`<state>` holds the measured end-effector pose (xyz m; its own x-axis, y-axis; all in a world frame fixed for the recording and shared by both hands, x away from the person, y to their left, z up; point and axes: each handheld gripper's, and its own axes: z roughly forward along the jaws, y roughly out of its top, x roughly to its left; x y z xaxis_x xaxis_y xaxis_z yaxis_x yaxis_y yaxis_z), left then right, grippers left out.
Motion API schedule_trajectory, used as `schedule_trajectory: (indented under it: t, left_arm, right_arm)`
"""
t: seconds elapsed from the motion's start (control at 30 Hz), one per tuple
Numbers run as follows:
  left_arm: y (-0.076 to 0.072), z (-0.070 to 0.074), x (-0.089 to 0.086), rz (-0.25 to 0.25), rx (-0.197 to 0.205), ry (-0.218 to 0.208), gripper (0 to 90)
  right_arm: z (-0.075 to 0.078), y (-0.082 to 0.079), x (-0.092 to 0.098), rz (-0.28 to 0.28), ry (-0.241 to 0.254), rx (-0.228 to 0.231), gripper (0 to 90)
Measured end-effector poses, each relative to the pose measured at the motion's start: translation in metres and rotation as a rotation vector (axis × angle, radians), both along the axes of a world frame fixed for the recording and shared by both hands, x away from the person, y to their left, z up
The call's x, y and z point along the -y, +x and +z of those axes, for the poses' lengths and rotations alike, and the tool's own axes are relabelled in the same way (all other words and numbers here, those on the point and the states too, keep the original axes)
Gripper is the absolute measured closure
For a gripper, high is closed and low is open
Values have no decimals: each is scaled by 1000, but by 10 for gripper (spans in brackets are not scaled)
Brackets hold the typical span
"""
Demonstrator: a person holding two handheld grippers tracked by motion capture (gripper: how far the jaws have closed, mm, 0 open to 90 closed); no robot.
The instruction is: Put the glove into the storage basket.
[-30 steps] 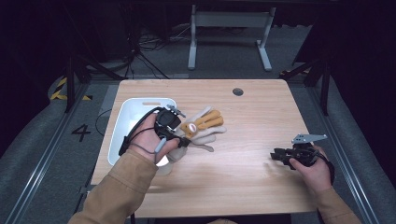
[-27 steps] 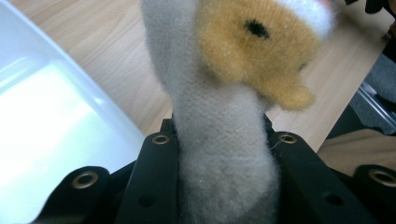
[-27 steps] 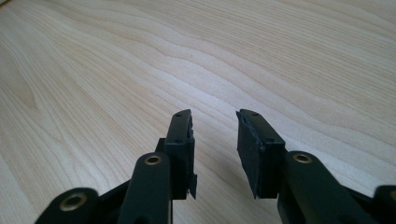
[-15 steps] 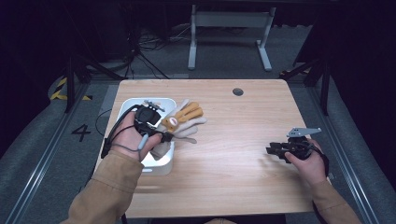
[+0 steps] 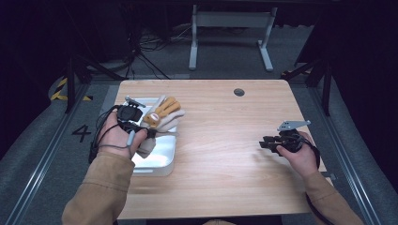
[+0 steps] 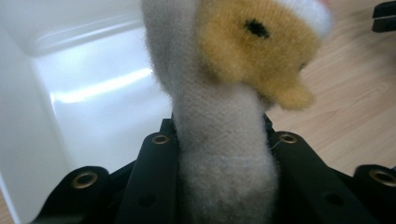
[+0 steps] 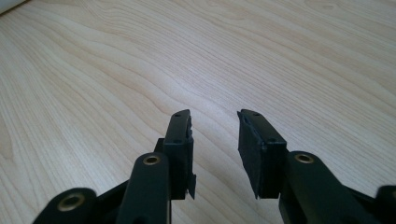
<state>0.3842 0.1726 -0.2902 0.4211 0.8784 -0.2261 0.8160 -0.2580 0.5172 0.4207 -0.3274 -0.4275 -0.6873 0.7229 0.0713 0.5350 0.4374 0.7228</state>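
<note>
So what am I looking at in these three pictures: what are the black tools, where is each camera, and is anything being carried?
A person works with two hand-held clamps. The high view looks down on a light wooden table. The left gripper holds a grey and tan plush toy above a white plastic bin. The left gripper view rides on that clamp: its black jaws press the toy's grey body. The right gripper, seen close in the right gripper view, is open with nothing between its jaws, above bare wood.

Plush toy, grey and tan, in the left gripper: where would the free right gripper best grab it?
Take the grey-and-tan plush toy by its free tan limbs, coming from the table's open middle. The left gripper clamps its grey body over the white plastic bin.
</note>
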Motion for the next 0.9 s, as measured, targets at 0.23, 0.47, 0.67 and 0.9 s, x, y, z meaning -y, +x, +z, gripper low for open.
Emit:
schedule_trajectory:
  t: [0.23,0.47,0.67,0.9]
  left_arm:
    - [14,-8,-13,111,-4,-30,729]
    - [25,-19,-17,184,-19,-3,728]
    - [31,-30,-20,224,-30,-6,728]
    - [35,-49,-18,244,-39,-14,726]
  right_arm:
    - [-1,3,-5,14,-9,-1,647]
    - [-2,3,-2,8,4,-5,643]
    - [-3,3,0,0,7,-11,641]
    - [-4,3,0,-4,8,-16,634]
